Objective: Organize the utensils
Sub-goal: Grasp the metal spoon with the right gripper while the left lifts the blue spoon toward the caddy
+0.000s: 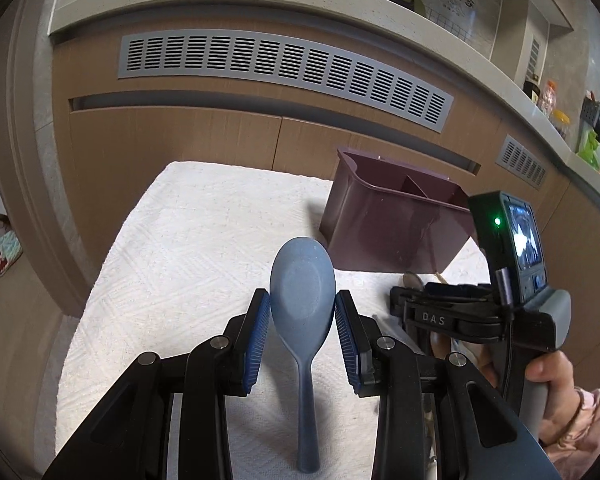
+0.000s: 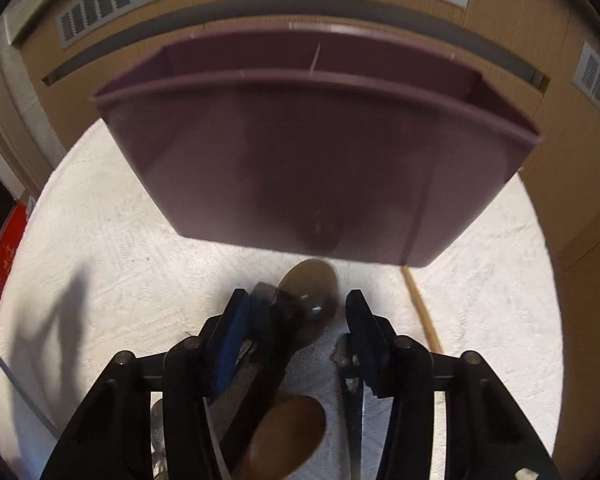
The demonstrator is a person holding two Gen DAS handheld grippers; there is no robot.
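Note:
A blue plastic spoon (image 1: 303, 304) lies on the white cloth (image 1: 188, 248), bowl pointing away. My left gripper (image 1: 302, 308) is open, its blue pads either side of the spoon's bowl, not pressing it. A maroon divided utensil holder (image 1: 396, 216) stands at the right back, also in the right wrist view (image 2: 308, 152). My right gripper (image 2: 296, 312) is open, low over a heap of utensils: a dark metal spoon (image 2: 312, 288), a brown wooden spoon (image 2: 288, 432) and a black handle. The right gripper also shows in the left wrist view (image 1: 398, 304).
A wooden chopstick (image 2: 422, 312) lies on the cloth right of the right gripper. Wooden cabinet fronts with grey vents (image 1: 284, 68) rise just behind the cloth. A counter ledge holds bottles and clutter (image 1: 580, 128) at far right.

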